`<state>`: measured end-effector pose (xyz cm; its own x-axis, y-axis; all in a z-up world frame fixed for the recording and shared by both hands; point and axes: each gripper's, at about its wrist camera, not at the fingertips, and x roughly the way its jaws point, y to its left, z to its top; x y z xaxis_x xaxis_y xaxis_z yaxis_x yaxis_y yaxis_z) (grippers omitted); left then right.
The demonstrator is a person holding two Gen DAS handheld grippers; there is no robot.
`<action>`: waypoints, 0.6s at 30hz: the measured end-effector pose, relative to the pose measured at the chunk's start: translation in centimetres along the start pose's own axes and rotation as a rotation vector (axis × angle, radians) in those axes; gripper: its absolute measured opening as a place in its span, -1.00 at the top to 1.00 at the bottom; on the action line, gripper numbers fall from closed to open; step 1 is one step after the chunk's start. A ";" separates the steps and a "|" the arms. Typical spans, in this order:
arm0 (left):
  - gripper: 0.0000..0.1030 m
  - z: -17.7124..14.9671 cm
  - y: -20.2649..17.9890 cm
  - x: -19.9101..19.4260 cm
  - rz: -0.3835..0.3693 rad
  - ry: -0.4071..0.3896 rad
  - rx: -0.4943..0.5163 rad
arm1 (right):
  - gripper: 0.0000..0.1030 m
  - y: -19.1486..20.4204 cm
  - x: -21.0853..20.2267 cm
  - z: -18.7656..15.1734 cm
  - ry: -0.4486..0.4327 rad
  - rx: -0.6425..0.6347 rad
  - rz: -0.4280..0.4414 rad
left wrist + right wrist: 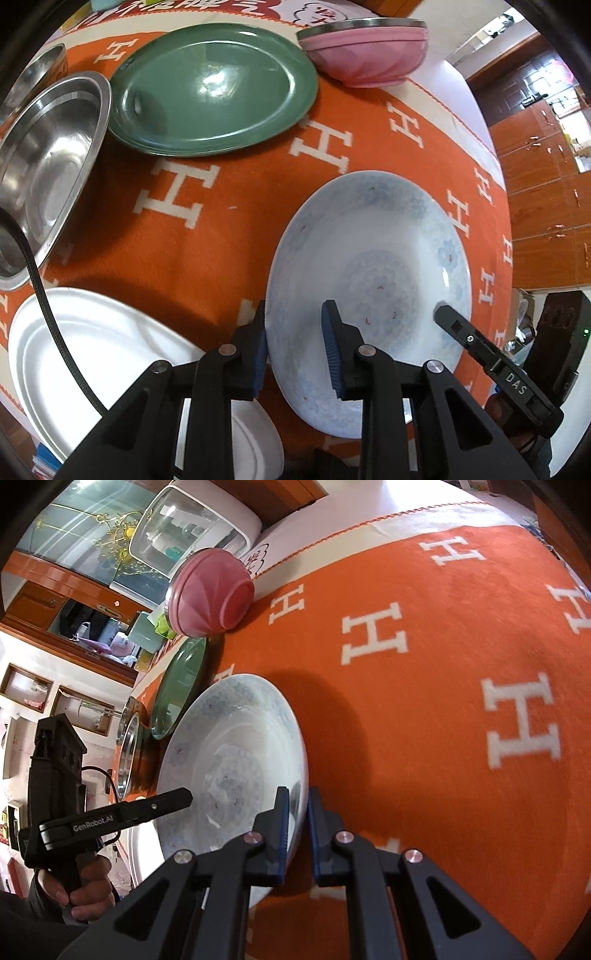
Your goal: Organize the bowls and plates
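The white tray (92, 354) is partly hidden behind the left gripper's fingers (258, 354).

Blanket (229, 236): orange with white H letters and a white border. Patterned plate (373, 258): white with pale blue florals. Plate (210, 88): plain green. Bowl (365, 55): pink, ribbed. Basin (44, 173): bare steel. Dish (99, 354): white.

The left wrist view sits close above the bench (229, 221), looking forward and down past the left tool (295, 347) toward the green plate (214, 88) and pink bowl (365, 55) at the far edge. The right wrist view hangs equally near, facing across from the opposite side along the right tool (297, 830). Both views share the blue-patterned plate (373, 266) (236, 753), and each catches the other tool.
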<state>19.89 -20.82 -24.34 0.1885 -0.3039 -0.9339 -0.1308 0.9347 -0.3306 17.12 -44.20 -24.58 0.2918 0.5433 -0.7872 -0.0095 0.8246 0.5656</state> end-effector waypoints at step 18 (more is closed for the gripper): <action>0.50 -4.0 -1.1 -5.9 -0.070 -0.079 0.111 | 0.82 2.6 -5.0 -3.0 -0.107 -0.072 -0.038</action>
<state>15.03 -20.80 -19.05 0.2702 -0.3577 -0.8939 -0.0068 0.9277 -0.3733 12.80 -44.33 -19.94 0.3936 0.4943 -0.7751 -0.0638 0.8558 0.5134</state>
